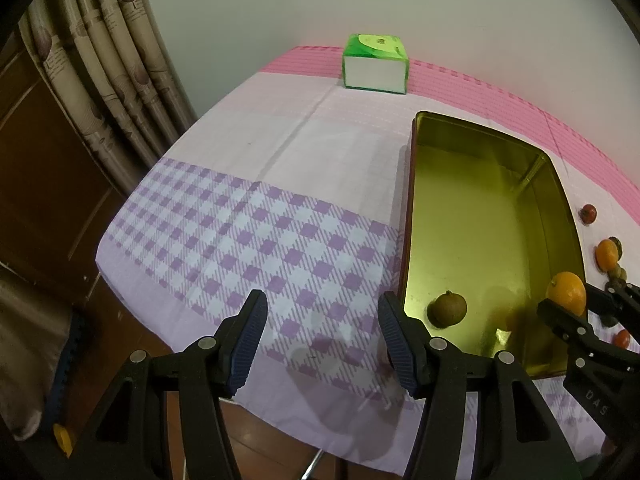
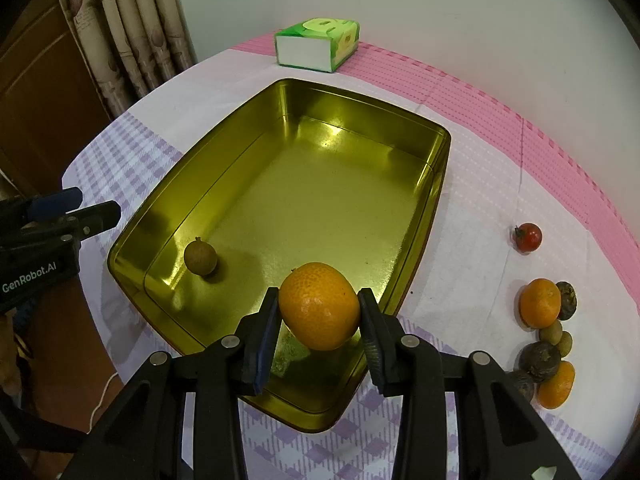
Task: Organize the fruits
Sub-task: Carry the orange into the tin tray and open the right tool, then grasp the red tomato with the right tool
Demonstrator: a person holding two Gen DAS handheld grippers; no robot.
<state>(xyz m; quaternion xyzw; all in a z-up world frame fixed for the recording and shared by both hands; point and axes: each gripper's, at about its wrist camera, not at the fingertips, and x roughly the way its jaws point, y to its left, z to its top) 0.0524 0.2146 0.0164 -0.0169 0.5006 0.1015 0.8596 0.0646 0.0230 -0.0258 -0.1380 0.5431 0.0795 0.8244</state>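
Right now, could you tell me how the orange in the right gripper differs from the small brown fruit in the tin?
The orange is bright orange and larger; the brown fruit is dull brown and smaller. The orange is held above the tin by the right gripper; the brown fruit rests on the tin's floor. Both are roundish.

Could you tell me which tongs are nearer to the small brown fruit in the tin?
Left. The left tongs hang open just outside the tin, beside the brown fruit. The right tongs hold an orange farther along.
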